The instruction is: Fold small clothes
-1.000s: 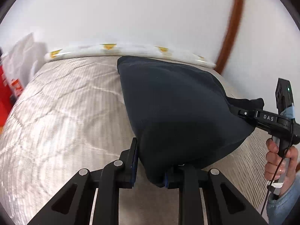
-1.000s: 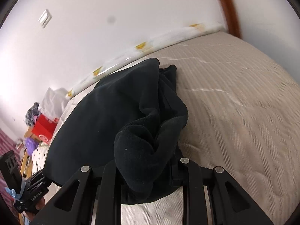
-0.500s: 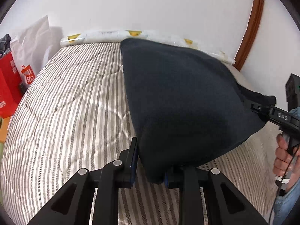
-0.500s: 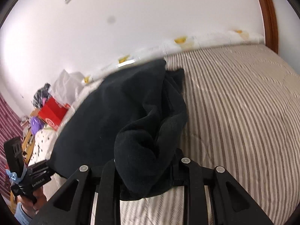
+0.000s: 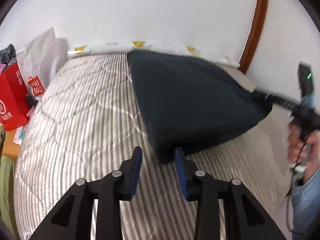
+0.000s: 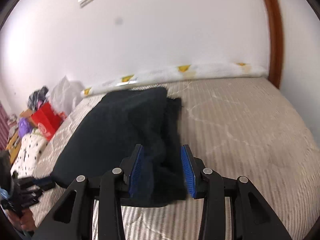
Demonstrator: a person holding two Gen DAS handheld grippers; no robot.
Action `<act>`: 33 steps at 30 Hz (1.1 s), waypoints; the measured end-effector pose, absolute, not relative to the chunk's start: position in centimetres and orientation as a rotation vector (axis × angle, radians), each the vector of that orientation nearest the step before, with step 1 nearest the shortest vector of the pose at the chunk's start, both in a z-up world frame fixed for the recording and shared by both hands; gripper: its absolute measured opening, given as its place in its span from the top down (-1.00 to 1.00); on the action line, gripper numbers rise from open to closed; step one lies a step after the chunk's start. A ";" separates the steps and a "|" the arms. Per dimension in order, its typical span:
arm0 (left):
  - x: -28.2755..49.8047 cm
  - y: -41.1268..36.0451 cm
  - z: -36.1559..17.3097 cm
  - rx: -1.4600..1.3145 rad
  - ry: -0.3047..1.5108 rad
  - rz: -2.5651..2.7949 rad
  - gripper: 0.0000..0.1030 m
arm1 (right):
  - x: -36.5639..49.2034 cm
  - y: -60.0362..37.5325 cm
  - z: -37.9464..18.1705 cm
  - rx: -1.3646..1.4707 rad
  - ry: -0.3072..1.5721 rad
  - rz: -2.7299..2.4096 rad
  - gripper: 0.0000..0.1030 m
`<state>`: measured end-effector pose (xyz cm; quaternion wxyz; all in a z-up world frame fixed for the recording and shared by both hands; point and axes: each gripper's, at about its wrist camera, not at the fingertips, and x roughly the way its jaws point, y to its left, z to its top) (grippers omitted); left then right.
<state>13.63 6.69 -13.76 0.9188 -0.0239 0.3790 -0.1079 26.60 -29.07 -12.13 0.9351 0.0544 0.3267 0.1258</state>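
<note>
- Left gripper (image 5: 158, 157): jaws opening, blue pads off the cloth; garment corner lies just past them, toward 1 o'clock.
- Right gripper (image 6: 163, 156): jaws opening; bunched, blurred fabric sits between the pads, contact unclear.
- Dark garment (image 5: 192, 104) lies folded on the striped bed (image 5: 80, 120); its underside is hidden.

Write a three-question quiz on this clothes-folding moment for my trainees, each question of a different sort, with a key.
1. True or false: the dark garment lies on the striped bedcover.
2. Multiple choice: in the left wrist view, the red shopping bag stands A) on the garment, B) beside the bed at the picture's left, C) against the wooden trim.
3. Fill in: the rolled item along the wall behind the garment is white with ____ patches.

Key:
1. True
2. B
3. Yellow; see the white roll.
</note>
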 end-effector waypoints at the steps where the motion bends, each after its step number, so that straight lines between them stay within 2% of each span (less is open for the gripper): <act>1: 13.8 6.7 -13.4 -0.052 0.772 -0.222 0.32 | 26.8 -28.7 -12.8 0.088 0.679 0.241 0.27; 3: 14.5 6.6 -12.7 -0.059 0.765 -0.226 0.32 | 27.0 -28.5 -14.6 0.033 0.710 0.187 0.31; 6: 16.0 6.2 -12.4 -0.061 0.759 -0.235 0.32 | 26.6 -29.5 -15.5 0.096 0.729 0.201 0.31; 10: 17.8 5.6 -13.7 -0.066 0.800 -0.239 0.32 | 26.3 -29.9 -14.4 0.061 0.757 0.199 0.31; 16: 18.1 5.6 -16.6 -0.051 0.855 -0.265 0.14 | 27.3 -30.2 -12.0 0.020 0.741 0.195 0.28; 22: 18.6 6.6 -15.4 -0.081 0.841 -0.299 0.11 | 32.6 -28.8 -11.0 0.045 0.796 0.250 0.28; 28: 19.9 6.6 -15.5 -0.079 0.847 -0.325 0.03 | 37.6 -28.2 -13.8 0.171 0.943 0.287 0.28; 29: 20.1 6.6 -15.8 -0.082 0.850 -0.337 0.03 | 37.9 -28.2 -14.1 0.185 0.952 0.294 0.33; 30: 20.2 6.6 -15.9 -0.083 0.851 -0.342 0.01 | 38.0 -28.1 -14.2 0.190 0.946 0.300 0.55; 31: 20.3 6.6 -16.1 -0.085 0.850 -0.345 -0.01 | 37.9 -28.1 -14.1 0.177 0.935 0.312 0.69; 33: 20.3 6.8 -16.2 -0.094 0.849 -0.355 -0.02 | 36.9 -28.4 -13.0 0.126 0.863 0.343 0.81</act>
